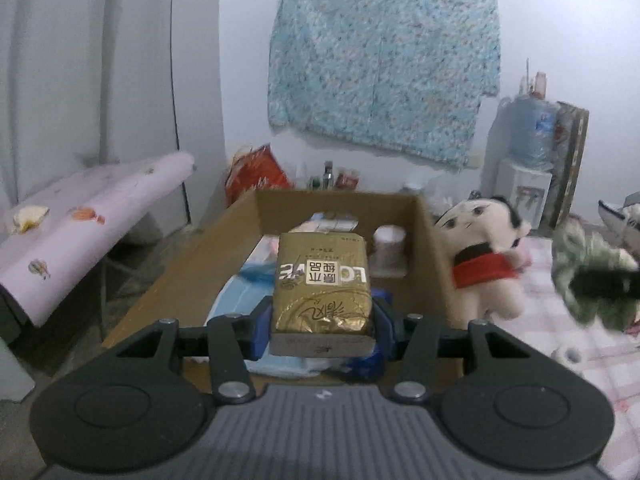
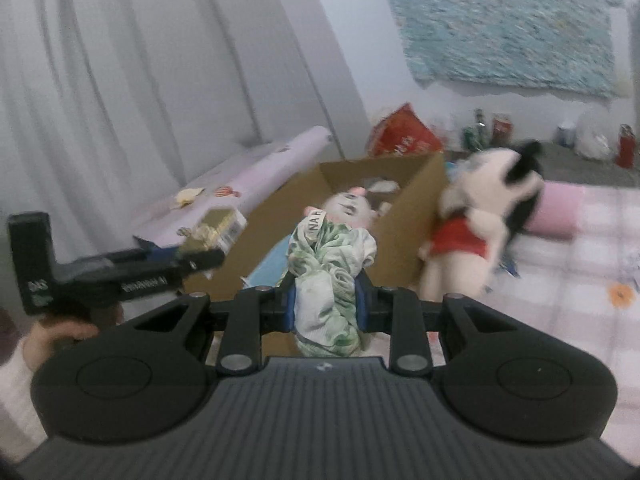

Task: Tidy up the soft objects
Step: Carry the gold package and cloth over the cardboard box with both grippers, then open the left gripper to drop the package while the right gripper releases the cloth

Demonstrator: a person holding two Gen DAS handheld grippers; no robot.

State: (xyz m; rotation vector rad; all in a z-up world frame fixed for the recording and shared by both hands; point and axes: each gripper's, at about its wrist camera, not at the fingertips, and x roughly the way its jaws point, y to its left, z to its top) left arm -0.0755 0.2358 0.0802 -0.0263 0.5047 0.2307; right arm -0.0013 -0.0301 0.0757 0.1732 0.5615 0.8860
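Clamped in your left gripper (image 1: 322,314), jaws half open, the gold packet (image 1: 322,280) is nearing the cardboard box (image 1: 192,264). Your right gripper's (image 2: 325,306) jaws are pinching the green cloth (image 2: 330,268); be lowering both before releasing.

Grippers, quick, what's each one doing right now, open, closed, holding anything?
Left gripper: closed on the gold tissue pack.
Right gripper: closed on the bunched green-and-white cloth.

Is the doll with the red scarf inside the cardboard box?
No, the plush doll with the red scarf stands outside the cardboard box, leaning against its outer right wall on the checked bedsheet.
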